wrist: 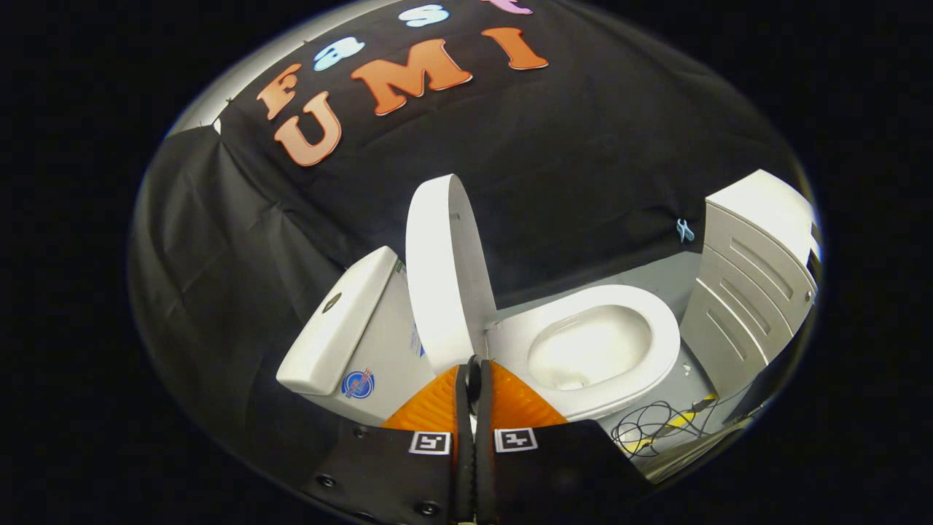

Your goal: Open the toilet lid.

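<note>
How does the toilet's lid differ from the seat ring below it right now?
The lid stands raised, up near the tank; the seat lies flat over the bowl. The lid is a solid panel; the seat is an open ring. The gripper, fingers together, sits at the lid's lower edge. Both are white.

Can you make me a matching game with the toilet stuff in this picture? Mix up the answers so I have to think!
Things:
1. toilet lid
2. toilet bowl
3. cistern
4. claw

States:
A. closed, nothing between its fingers
B. standing up, raised
C. open to view, beside the white cabinet
D. behind the raised lid, with a button on top

Pairs: 1-B, 2-C, 3-D, 4-A
</note>
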The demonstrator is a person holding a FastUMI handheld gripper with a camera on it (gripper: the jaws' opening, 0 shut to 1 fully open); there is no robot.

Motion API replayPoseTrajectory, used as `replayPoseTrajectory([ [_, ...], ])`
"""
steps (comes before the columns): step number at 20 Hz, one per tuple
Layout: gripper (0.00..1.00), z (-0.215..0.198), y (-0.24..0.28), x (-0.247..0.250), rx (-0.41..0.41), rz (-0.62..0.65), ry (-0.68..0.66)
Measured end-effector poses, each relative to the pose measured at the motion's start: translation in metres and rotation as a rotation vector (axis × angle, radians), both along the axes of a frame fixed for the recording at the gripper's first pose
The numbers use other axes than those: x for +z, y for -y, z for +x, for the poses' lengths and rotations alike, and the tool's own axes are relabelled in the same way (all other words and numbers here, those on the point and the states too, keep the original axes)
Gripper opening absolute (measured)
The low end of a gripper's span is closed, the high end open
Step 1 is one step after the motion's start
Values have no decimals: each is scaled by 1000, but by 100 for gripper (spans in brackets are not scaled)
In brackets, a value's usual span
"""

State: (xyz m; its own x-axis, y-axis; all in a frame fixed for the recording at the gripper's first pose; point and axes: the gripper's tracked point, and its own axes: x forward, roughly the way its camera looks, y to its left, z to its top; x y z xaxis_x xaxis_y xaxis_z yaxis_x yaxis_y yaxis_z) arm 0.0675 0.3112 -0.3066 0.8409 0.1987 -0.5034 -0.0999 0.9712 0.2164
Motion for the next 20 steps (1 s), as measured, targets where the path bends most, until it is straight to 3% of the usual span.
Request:
replayPoseTrajectory([
  [20,9,-12,-100,-13,141,-91,34],
])
